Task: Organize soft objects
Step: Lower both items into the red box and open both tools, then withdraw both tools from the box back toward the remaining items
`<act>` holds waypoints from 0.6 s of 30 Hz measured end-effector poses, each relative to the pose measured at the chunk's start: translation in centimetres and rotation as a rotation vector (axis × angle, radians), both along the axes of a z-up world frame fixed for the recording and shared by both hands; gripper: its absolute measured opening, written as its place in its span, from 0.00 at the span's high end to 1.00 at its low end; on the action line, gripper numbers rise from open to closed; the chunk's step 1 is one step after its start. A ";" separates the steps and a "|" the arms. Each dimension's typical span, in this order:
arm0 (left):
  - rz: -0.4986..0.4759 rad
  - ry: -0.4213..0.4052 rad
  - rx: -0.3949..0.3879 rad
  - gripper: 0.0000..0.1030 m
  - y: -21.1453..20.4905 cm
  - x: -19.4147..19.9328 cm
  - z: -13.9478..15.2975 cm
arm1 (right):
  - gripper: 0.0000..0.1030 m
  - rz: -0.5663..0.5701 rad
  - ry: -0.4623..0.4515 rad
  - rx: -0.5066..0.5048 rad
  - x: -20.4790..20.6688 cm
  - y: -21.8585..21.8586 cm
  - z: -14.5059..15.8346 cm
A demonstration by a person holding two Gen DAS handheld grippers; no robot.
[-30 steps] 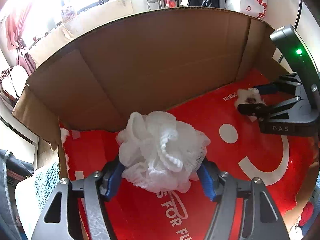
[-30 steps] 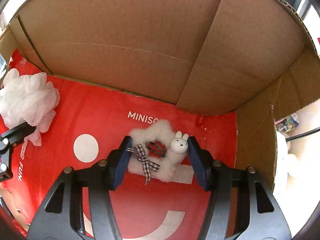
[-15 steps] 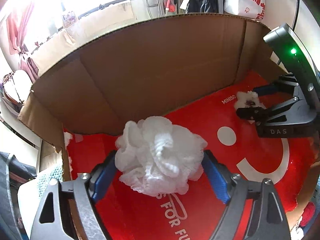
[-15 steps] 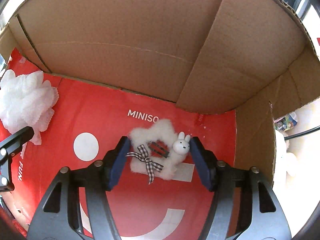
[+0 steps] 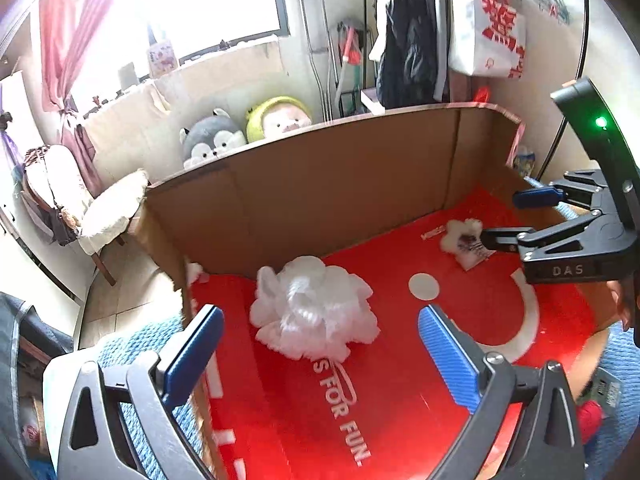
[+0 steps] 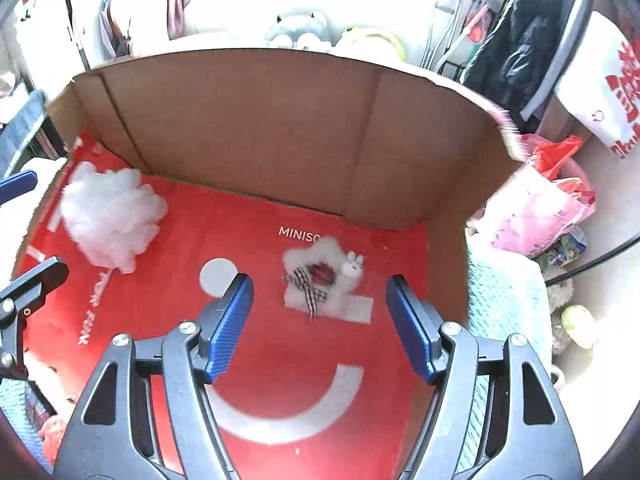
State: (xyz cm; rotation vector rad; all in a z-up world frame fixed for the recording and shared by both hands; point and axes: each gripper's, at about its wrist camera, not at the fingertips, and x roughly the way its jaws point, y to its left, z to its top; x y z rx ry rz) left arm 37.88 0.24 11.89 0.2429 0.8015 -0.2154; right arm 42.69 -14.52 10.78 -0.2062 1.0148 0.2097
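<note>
Blue-padded fingers (image 5: 192, 356) of the left gripper (image 5: 320, 356) are standing wide apart, having just been opening, and nothing is being pressed between them. Beyond their tips the white mesh pouf (image 5: 316, 308) is lying free on the red floor of the cardboard box (image 5: 320, 184), toward the box's left side and a little in front of its back wall. In the right wrist view the same pouf (image 6: 110, 216) is sitting near the back left corner.

Over on the other side, the right gripper (image 6: 320, 320) is also spreading, its jaws having just been opening, and its pads are hanging clear of the fluffy white bunny charm (image 6: 324, 276). That charm, with a checked ribbon bow and a small rabbit head, is resting on the red floor just below the printed "MINISO" lettering, toward the back right part of the box, partly on a white printed bar. From the left wrist view the charm (image 5: 464, 240) is lying just beside the right gripper's fingertips.

Behind the back wall two plush toys (image 5: 244, 128) are peeking over the cardboard edge.
</note>
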 end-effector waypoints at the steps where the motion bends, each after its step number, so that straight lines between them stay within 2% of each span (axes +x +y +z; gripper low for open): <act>1: 0.004 -0.017 -0.010 0.00 0.3 -0.7 0.5 | 0.33 0.001 -0.018 0.008 -0.9 -0.3 0.7; 3: 0.012 -0.041 -0.030 0.00 1.2 -1.7 1.1 | 0.29 -0.001 -0.044 0.015 -2.2 -0.9 1.7; 9: 0.049 -0.105 -0.088 0.00 3.6 -5.5 3.1 | 0.28 -0.002 -0.122 0.026 -6.3 -3.0 4.6; 13: 0.062 -0.171 -0.093 0.00 4.4 -8.8 3.9 | 0.28 0.009 -0.196 0.056 -10.1 -4.3 7.1; 18: 0.060 -0.256 -0.132 0.00 5.6 -14.2 5.0 | 0.21 0.021 -0.327 0.079 -16.1 -5.6 10.2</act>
